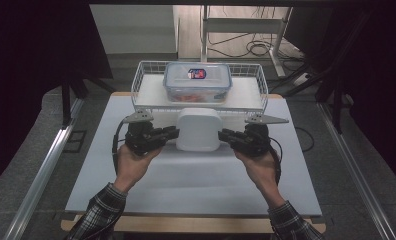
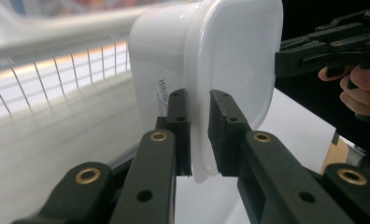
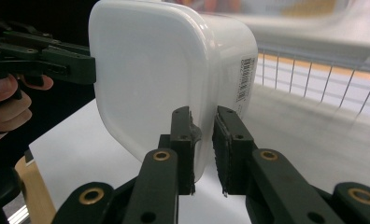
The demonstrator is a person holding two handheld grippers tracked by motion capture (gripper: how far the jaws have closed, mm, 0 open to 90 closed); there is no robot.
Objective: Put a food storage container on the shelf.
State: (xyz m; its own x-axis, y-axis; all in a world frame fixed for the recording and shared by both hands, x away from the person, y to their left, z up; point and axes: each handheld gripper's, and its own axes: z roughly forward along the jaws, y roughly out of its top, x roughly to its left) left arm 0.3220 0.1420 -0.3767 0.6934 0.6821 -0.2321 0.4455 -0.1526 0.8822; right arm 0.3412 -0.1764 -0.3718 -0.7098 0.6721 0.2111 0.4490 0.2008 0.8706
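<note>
A white lidded plastic box (image 1: pixel 198 129) hangs between my two grippers, in front of the wire basket. My left gripper (image 1: pixel 173 132) is shut on the lid's rim at the box's left side. In the left gripper view its pads (image 2: pixel 178 121) pinch the thin rim of the box (image 2: pixel 230 56). My right gripper (image 1: pixel 222 134) is shut on the rim at the right side. In the right gripper view its pads (image 3: pixel 227 140) clamp the edge of the box (image 3: pixel 164 70). Each gripper view also shows the opposite gripper at the box's far edge.
A white wire basket (image 1: pixel 136 85) stands at the back of the white table top (image 1: pixel 196 175). Inside it sits a clear container with a blue-rimmed lid (image 1: pixel 197 80). Metal rails run along both sides of the table, and cables lie on the floor behind.
</note>
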